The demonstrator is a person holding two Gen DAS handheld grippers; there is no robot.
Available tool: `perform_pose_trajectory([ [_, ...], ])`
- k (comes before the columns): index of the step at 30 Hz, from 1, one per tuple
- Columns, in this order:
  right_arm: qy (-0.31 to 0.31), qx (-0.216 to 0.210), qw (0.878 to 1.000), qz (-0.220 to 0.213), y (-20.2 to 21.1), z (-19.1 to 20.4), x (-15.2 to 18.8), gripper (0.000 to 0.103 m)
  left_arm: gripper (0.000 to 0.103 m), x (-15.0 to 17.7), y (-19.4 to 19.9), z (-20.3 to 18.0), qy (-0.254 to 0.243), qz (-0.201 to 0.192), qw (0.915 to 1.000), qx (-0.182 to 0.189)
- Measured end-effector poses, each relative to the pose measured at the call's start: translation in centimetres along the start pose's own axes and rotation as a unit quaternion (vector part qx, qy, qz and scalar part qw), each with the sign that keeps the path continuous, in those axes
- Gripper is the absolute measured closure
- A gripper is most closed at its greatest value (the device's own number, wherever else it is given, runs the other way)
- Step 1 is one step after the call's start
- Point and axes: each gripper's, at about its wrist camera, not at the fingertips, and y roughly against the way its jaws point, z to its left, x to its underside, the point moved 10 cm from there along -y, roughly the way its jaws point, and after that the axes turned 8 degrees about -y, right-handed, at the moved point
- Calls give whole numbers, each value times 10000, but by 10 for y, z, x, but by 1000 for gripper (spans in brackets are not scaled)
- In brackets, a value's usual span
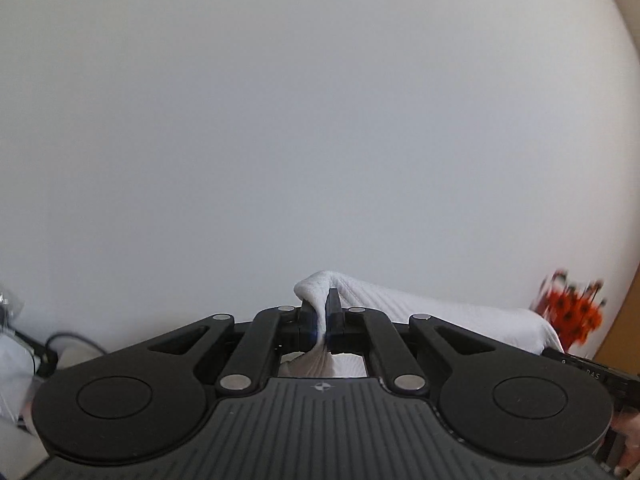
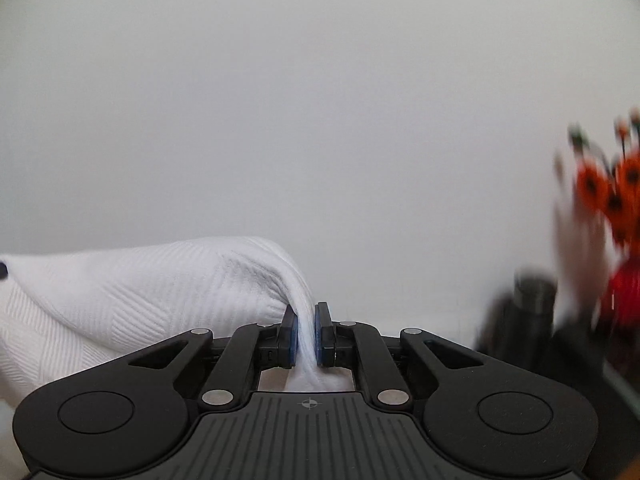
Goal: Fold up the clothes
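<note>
A white ribbed cloth [image 1: 440, 312] is held up in front of a plain pale wall. My left gripper [image 1: 320, 320] is shut on one bunched corner of it, and the fabric stretches away to the right. In the right wrist view the same white cloth [image 2: 140, 292] spreads to the left, with my right gripper [image 2: 306, 332] shut on another pinched fold between its blue pads. Below both grippers the cloth hangs out of sight. Both grippers point nearly level.
Orange flowers [image 2: 612, 188] in a red vase [image 2: 624, 292] stand blurred at the right, beside a dark object [image 2: 532, 304]. The same orange flowers [image 1: 572, 312] show past the cloth. Dark cables [image 1: 60, 344] lie at the far left.
</note>
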Motion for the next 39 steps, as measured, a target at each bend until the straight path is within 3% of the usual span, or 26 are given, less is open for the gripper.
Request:
perform_pose_trajectory([
  [2,173,-169,9996,-135,13,12,-7,96,99,3,13,2,29,33,10000,45],
  [5,525,-287,9980,209,23,20,22,96,99,53,23,9,130,539,9985,30],
  [10,364,-43,9909,1294,33,-7,128,96,99,153,42,18,439,1514,9875,31],
  [15,-30,257,9691,2453,57,-34,240,96,99,252,63,11,1105,2266,9677,40],
  [20,-170,339,9475,3174,86,-33,302,92,99,288,74,18,1562,2427,9573,-156],
  [23,-290,504,9414,3323,90,-32,308,74,99,287,77,27,1665,2347,9573,-279],
  [26,-326,511,9463,3175,96,-30,293,58,99,285,91,26,1526,2239,9618,-399],
  [28,-202,487,9519,3020,100,-33,282,32,99,280,96,26,1377,2139,9657,-511],
  [29,-121,458,9549,2931,103,-34,277,28,99,277,98,27,1311,2081,9676,-573],
  [35,-459,197,9722,2289,109,-46,235,24,99,275,106,33,1406,1918,9675,-862],
  [39,-369,379,9730,2247,73,-55,226,24,99,280,107,33,1462,1937,9652,-974],
])
